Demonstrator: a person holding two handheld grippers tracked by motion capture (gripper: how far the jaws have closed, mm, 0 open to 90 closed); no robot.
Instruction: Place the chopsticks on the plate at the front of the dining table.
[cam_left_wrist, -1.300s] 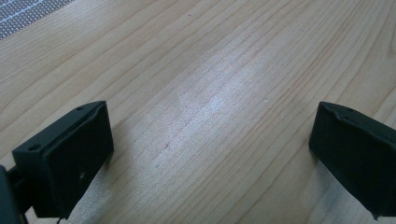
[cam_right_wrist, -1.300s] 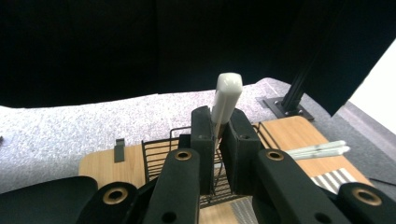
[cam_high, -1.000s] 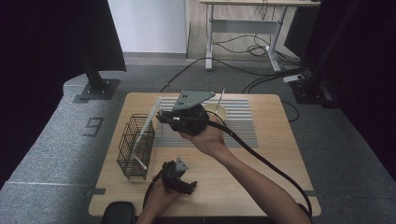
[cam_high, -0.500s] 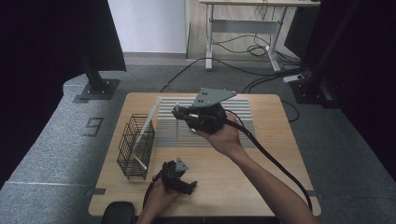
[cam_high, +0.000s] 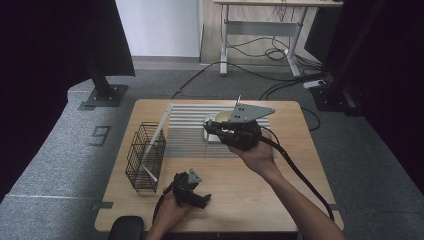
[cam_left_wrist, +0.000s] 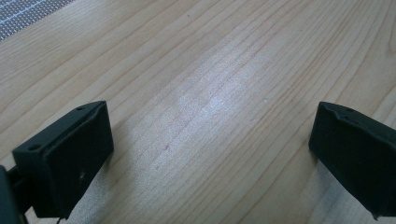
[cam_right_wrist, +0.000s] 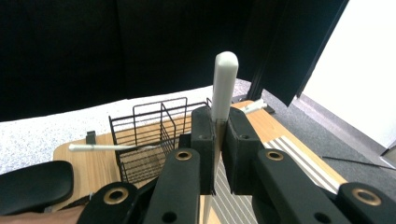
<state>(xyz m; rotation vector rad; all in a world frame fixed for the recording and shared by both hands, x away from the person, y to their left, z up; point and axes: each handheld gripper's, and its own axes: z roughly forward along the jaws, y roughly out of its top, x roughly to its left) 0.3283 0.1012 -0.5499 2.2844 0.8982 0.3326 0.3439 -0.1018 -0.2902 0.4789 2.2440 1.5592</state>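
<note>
2 tongs: right tongs (cam_right_wrist: 218, 140) grip white utensil (cam_right_wrist: 224, 84); left tongs (cam_left_wrist: 210, 154) open.

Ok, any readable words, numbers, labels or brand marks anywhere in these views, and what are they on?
"9": one large dark figure on the grey speckled floor mat, left of the light wooden table; seen from this side it could equally be a 6.
No other text, label or brand mark is readable in any view.
</note>
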